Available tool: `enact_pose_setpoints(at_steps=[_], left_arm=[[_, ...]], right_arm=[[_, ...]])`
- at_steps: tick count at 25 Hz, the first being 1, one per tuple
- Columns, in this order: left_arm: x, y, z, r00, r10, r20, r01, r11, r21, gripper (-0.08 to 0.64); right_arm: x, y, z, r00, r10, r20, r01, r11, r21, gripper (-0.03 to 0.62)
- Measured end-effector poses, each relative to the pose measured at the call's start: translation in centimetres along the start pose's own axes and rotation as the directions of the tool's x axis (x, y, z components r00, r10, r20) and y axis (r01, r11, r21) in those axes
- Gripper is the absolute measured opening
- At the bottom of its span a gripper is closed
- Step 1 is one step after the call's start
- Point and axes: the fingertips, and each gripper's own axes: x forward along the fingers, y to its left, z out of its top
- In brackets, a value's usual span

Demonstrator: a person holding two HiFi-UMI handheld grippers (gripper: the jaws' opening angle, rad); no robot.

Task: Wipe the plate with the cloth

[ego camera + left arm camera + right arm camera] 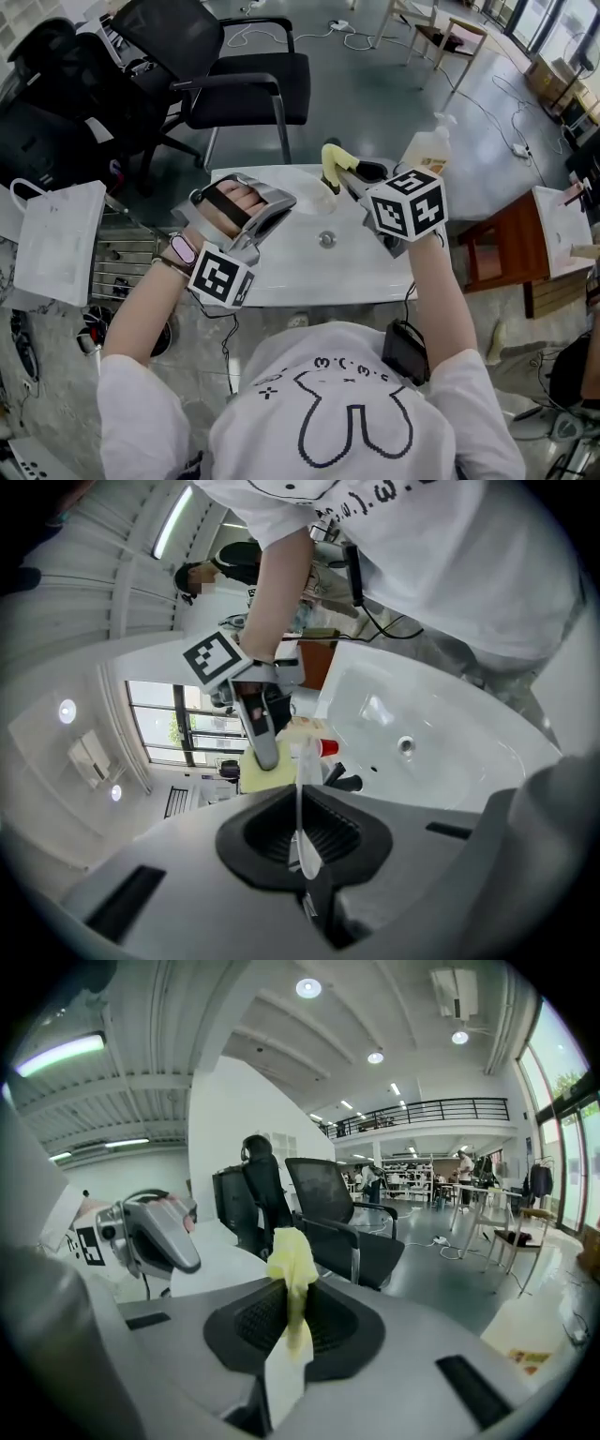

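Observation:
My left gripper point(303, 841) is shut on the rim of a thin white plate point(302, 799), which stands edge-on between its jaws. In the head view the left gripper point(279, 202) hovers over the white sink's left side; the plate is hard to make out there against the white basin. My right gripper point(291, 1330) is shut on a yellow cloth point(292, 1274) that sticks up from its jaws. In the head view the right gripper point(343, 174) holds the cloth point(332, 160) just right of the left gripper's tips. The left gripper view shows the cloth point(255, 774) close beyond the plate.
A white sink point(281, 272) with a drain point(326, 239) lies below both grippers. A black faucet point(371, 171) and a spray bottle point(427, 145) stand at its far right. A black chair point(248, 84) is behind, a white bag point(56, 239) left, a wooden table point(506, 244) right.

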Motion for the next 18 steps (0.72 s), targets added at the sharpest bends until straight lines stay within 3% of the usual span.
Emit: enact_pose_setpoints(at_steps=[4,11,18], left_arm=[[0.0,-0.8,-0.1,1.000,-0.017,-0.003,0.017,1.000,0.024,0.018],[-0.4,-0.1,0.6,1.000,0.017,0.013,-0.017,0.999,0.044,0.018],[-0.7,-0.5,1.0,1.000,0.014,0.024,-0.016,0.997,0.078,0.018]], right_arm=[[-1.1,2.6,1.9,0.998,0.063,0.028,-0.061,0.996,-0.064,0.051],[-1.0,8.0,2.0,0.978,0.207,-0.021,-0.208,0.962,-0.176,0.051],[-0.2,9.0,0.5,0.972,0.228,-0.057,-0.234,0.961,-0.147,0.051]])
